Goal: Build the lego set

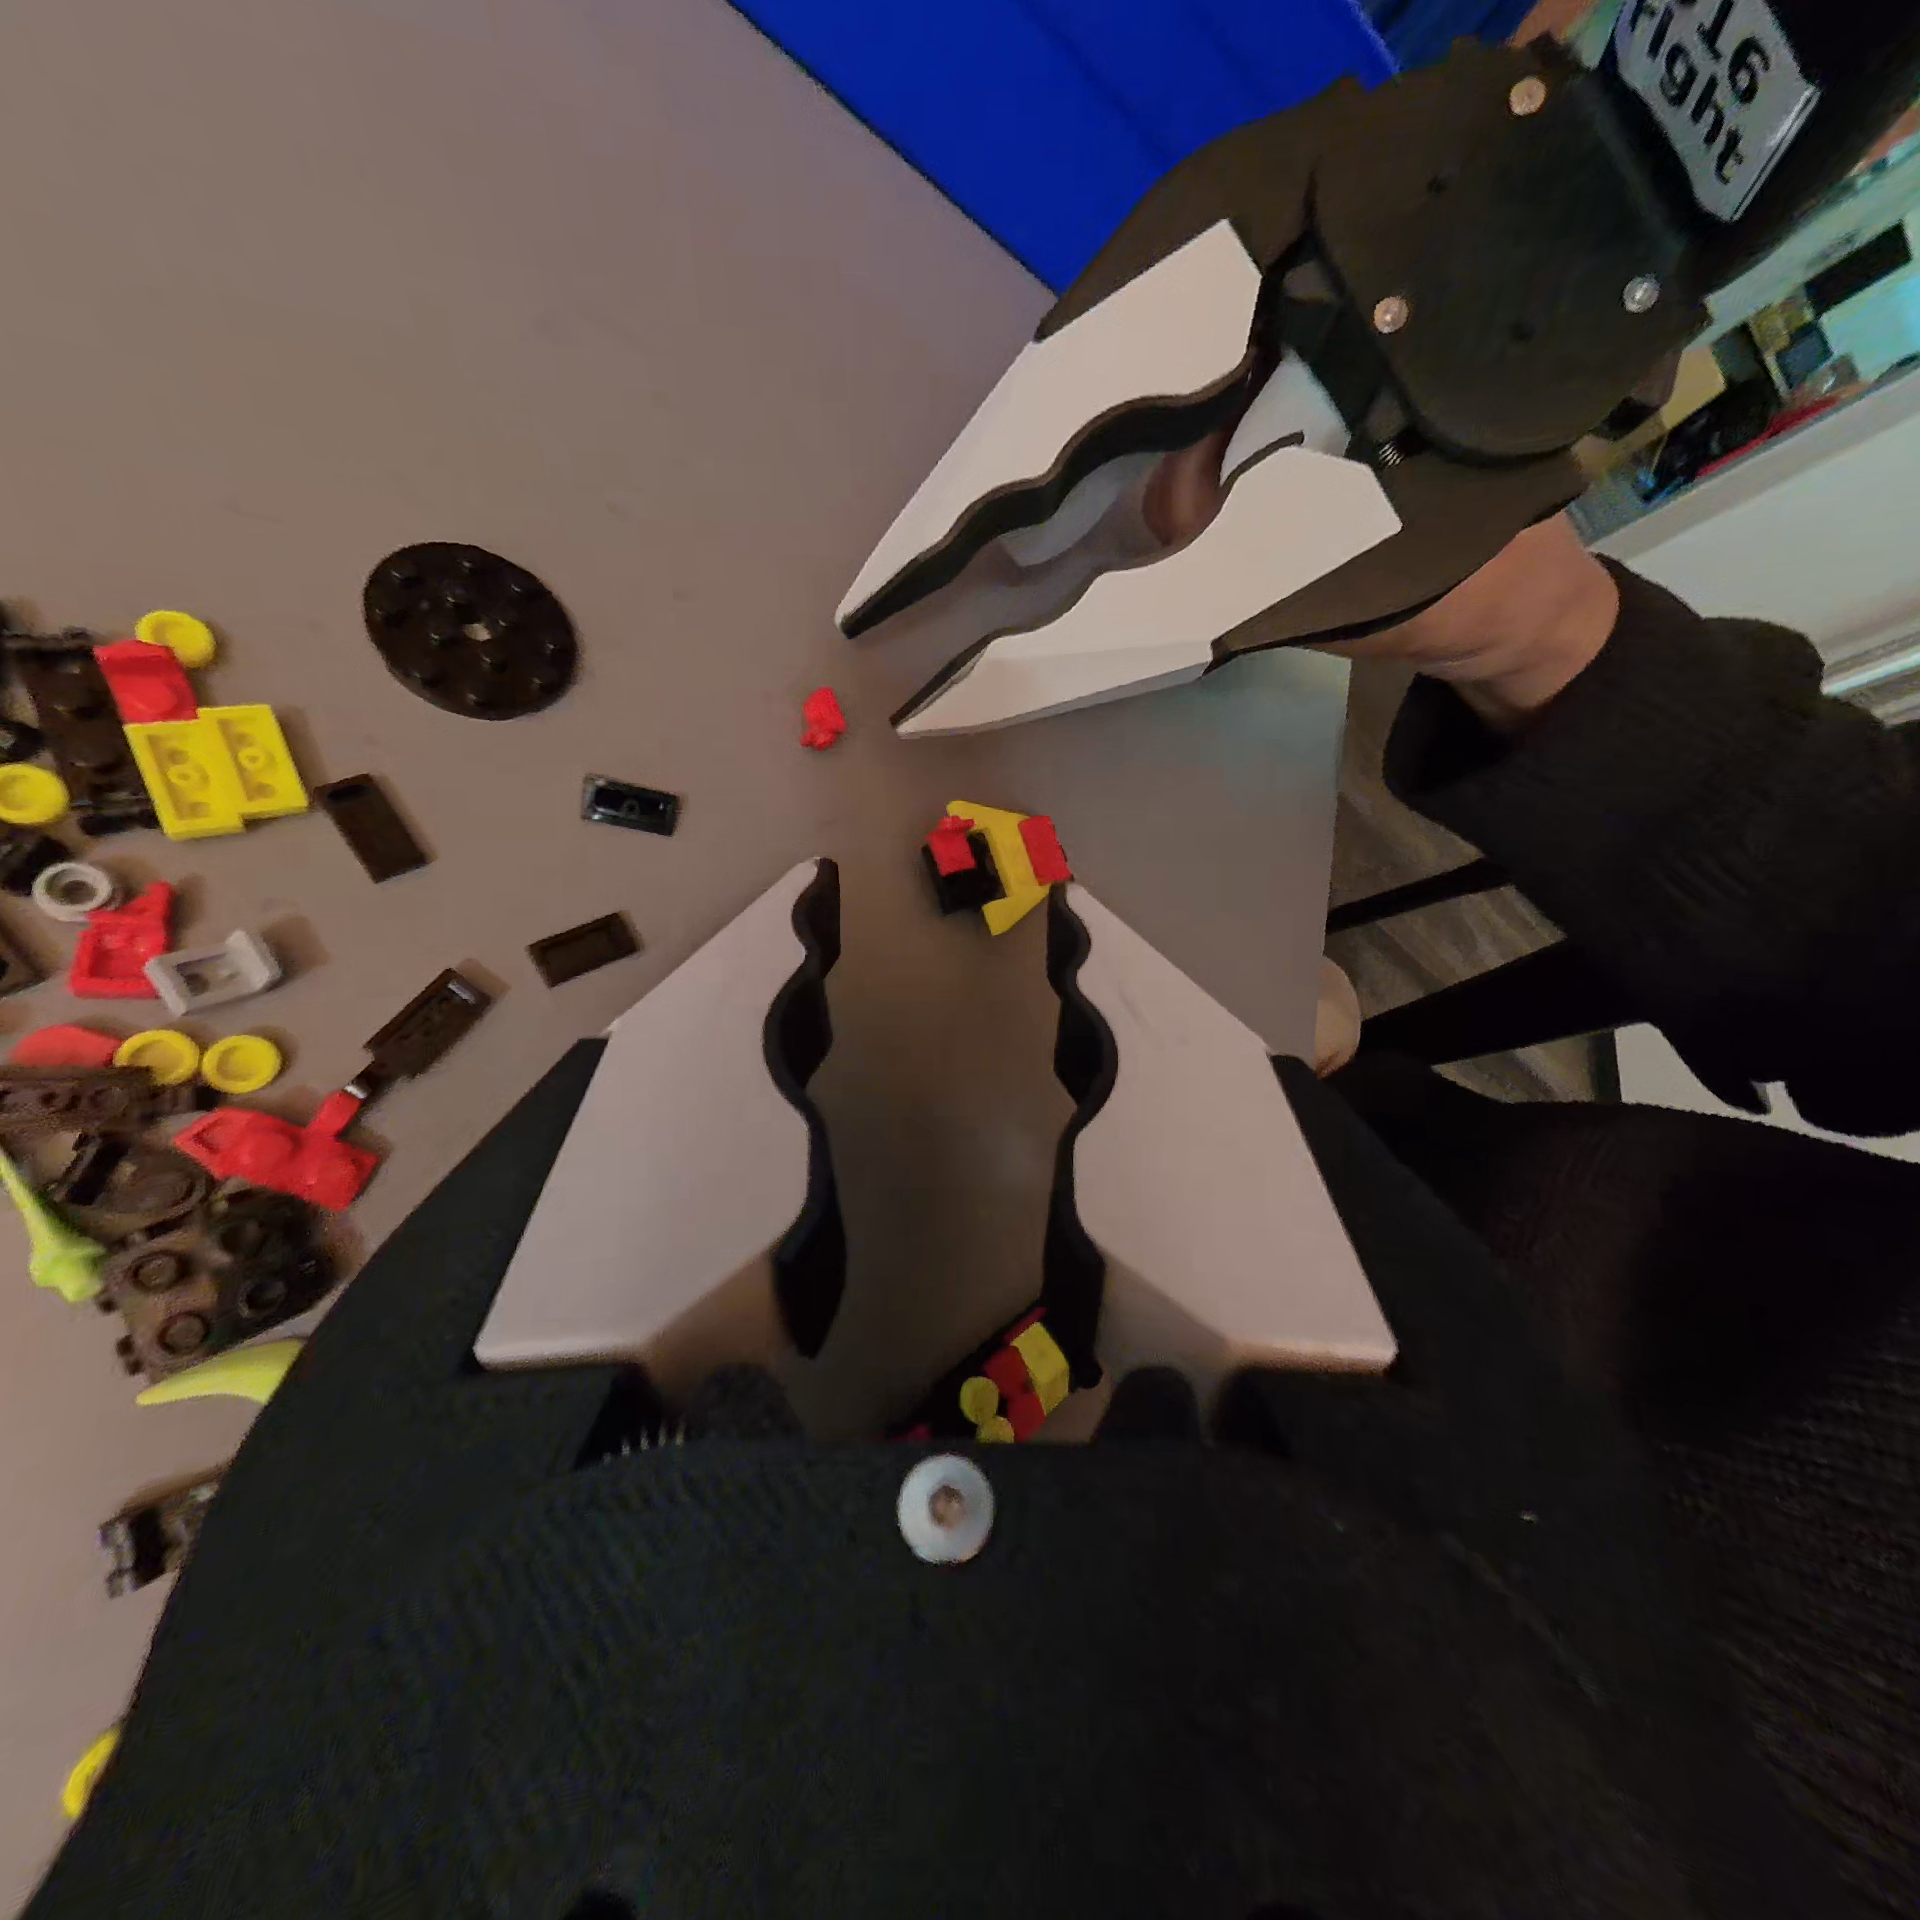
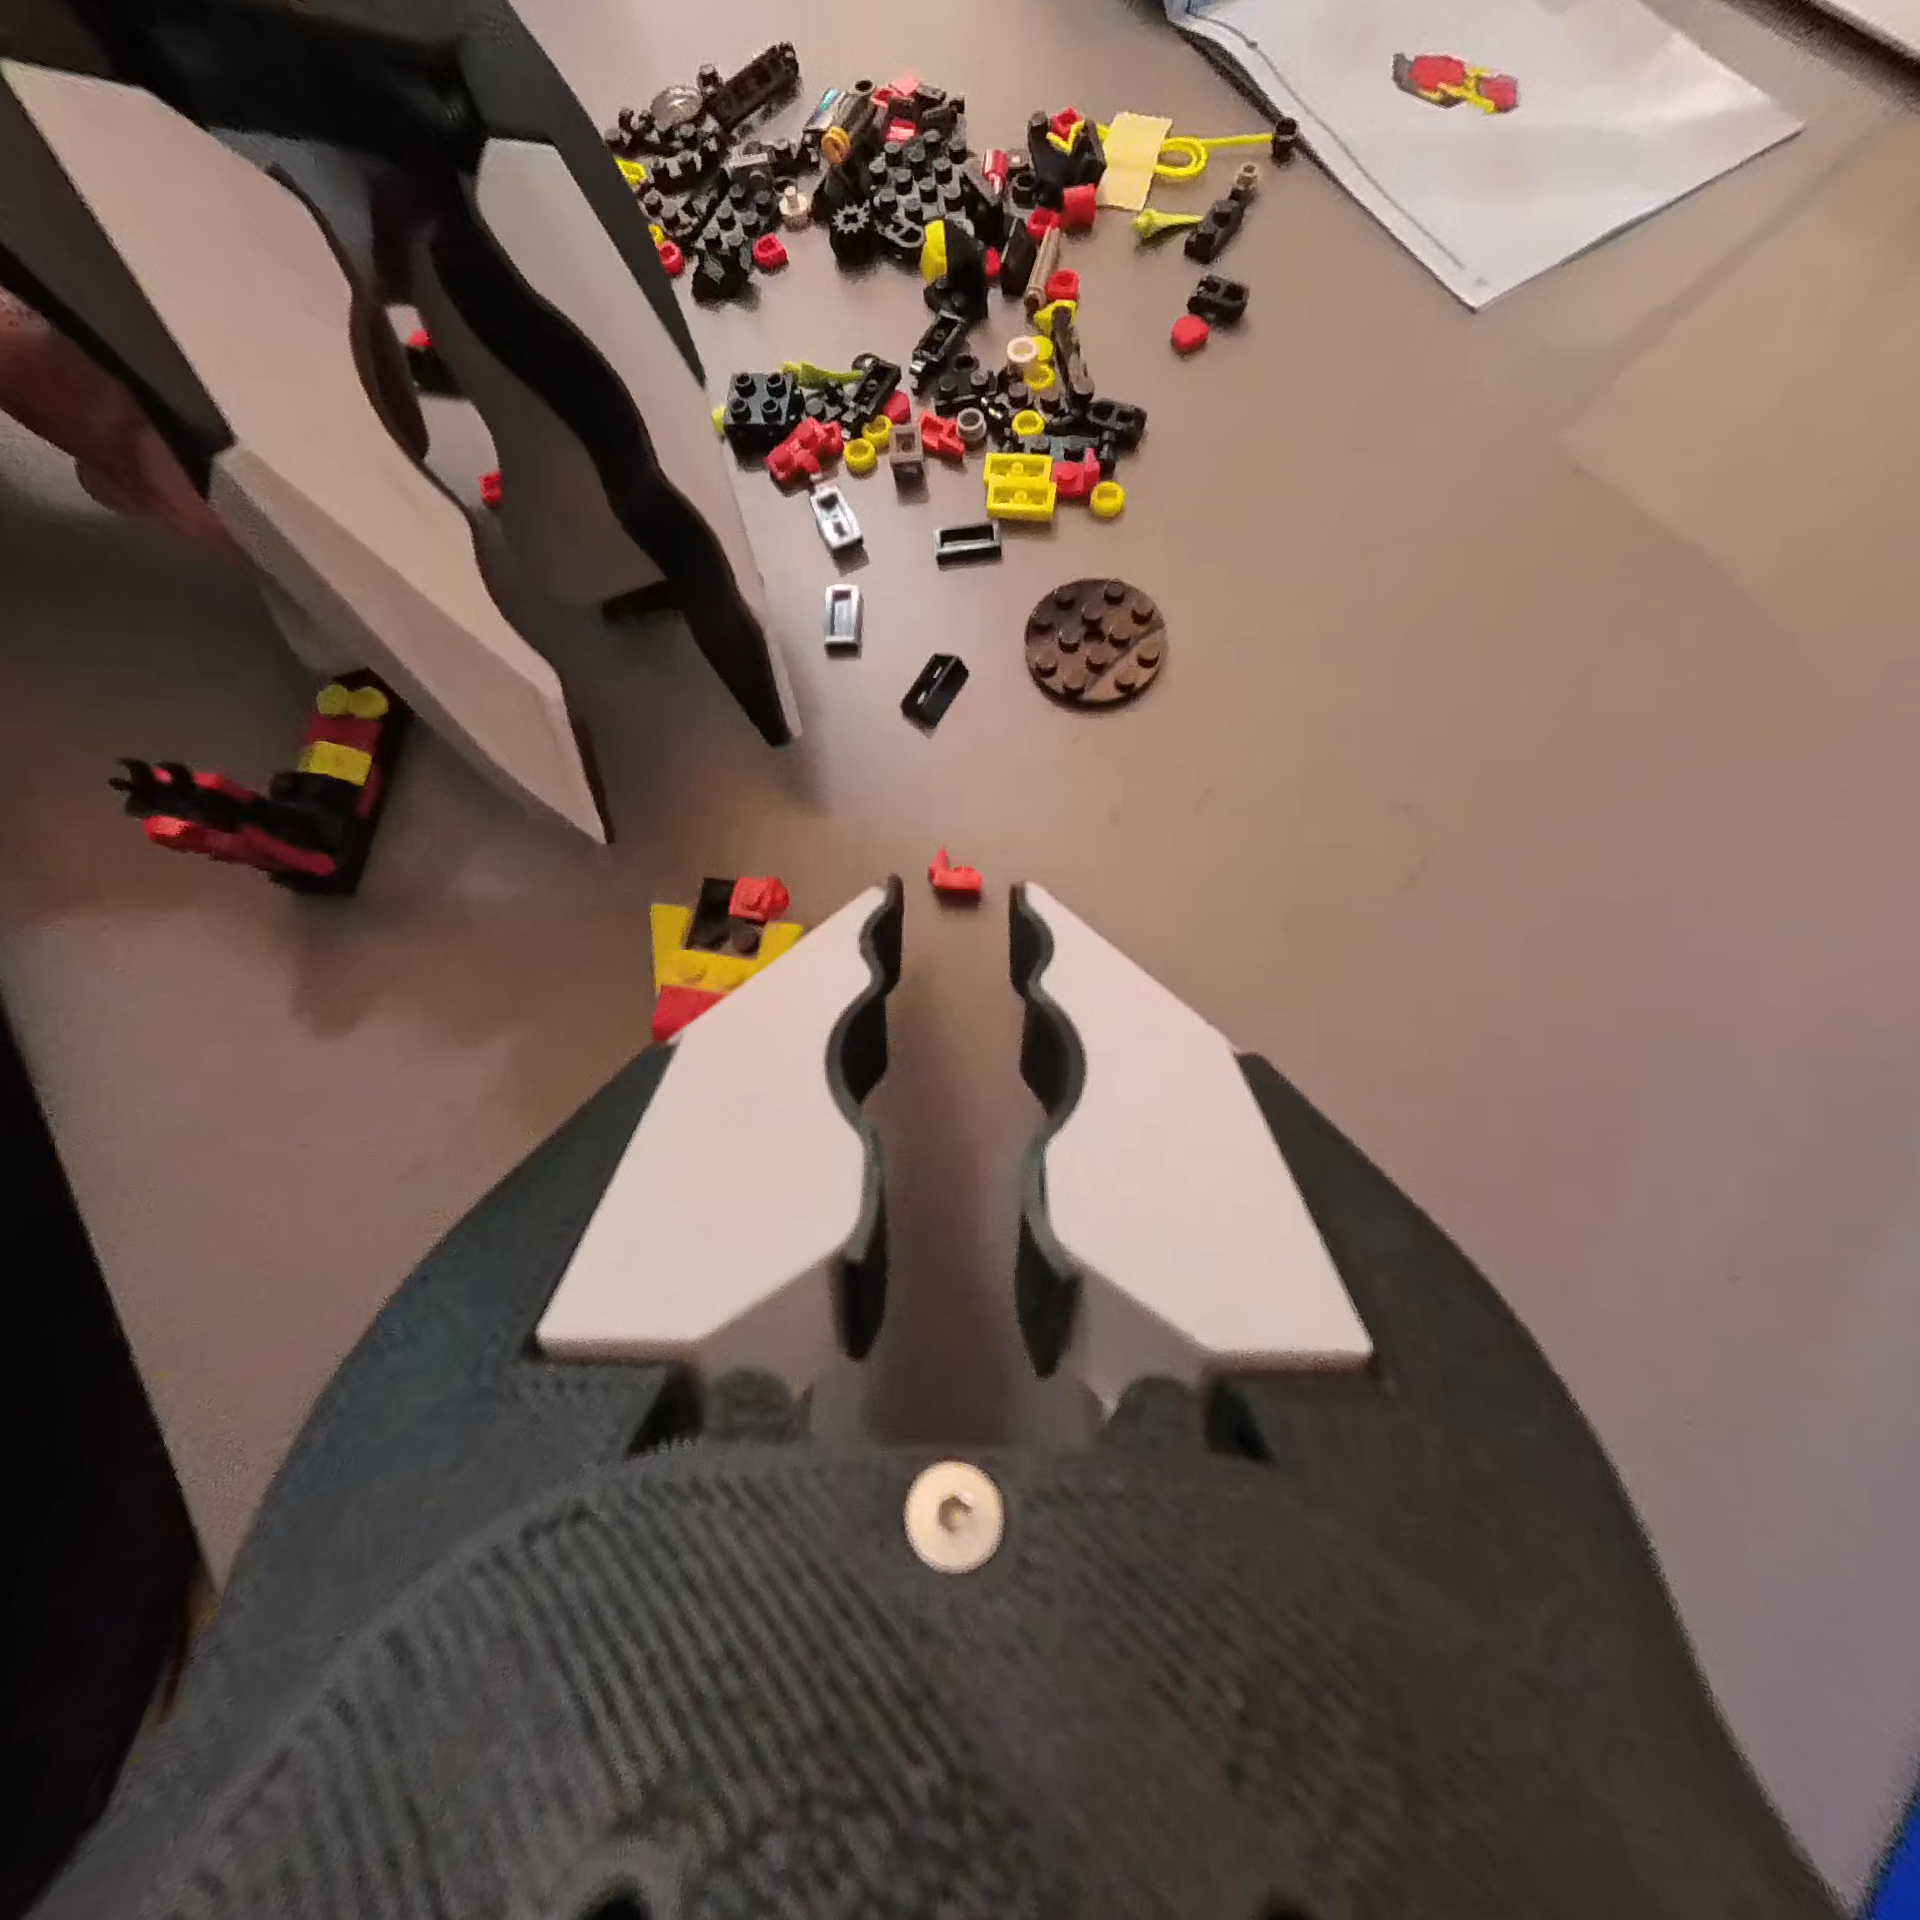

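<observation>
Left wrist view: left gripper (image 1: 940,883) fingers apart, empty; small yellow-red-black build (image 1: 995,862) lay on the grey table (image 1: 468,312) just beyond its right fingertip.
Right wrist view: right gripper (image 2: 954,888) fingers apart, empty; tiny red piece (image 2: 954,875) lay just beyond the tips, shape unclear.
Table: loose brick pile (image 2: 914,281), booklet (image 2: 1507,135) cut off.

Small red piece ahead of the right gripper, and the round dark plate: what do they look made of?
Small red piece: looks like hard moulded plastic, glossy, with crisp edges and a slight sheen. Round dark plate: likely the same plastic, dark brown or black, duller, with moulded studs on top. Right gripper stands open before the red piece.
</observation>
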`<state>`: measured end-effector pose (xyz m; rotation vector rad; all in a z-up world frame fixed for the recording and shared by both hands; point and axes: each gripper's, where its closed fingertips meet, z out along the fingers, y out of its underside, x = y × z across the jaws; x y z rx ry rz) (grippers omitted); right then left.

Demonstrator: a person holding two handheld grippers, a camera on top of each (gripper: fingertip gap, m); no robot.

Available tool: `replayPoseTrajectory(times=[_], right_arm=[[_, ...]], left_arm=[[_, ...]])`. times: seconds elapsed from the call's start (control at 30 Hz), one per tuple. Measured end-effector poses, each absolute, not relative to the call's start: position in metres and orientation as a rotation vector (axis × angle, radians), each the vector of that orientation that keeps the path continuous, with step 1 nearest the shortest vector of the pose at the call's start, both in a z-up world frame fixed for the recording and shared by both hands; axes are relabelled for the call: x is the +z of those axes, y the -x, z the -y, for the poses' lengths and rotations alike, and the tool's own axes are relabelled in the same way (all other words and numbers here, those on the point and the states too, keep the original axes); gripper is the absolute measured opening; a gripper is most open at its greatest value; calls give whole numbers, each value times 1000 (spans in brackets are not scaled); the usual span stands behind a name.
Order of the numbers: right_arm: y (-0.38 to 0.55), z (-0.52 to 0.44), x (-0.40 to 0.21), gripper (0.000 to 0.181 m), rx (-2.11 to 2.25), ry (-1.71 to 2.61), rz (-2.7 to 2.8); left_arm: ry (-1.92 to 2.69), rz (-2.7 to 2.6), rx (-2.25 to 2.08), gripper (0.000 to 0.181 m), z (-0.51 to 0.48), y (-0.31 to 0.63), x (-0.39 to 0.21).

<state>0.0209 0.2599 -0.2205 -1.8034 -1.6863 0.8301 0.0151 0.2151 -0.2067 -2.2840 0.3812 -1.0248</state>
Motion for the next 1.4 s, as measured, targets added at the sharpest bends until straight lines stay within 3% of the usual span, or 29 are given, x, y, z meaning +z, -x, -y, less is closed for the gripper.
replayPoseTrajectory(times=[0.27,0.67,1.03,1.4], right_arm=[[-13,-259,-233,10,766,1803,1746],[0,-232,-143,9,528,1159,1666],[-1,-224,-136,10,488,1087,1678],[-1,-222,-137,10,443,1055,1693]], left_arm=[[2218,-133,-1168,28,-226,-3,-195],[1873,16,-1577,27,-226,-12,-140],[1826,12,-1625,6,-225,-13,-133],[1842,15,-1663,5,-223,-15,-135]])
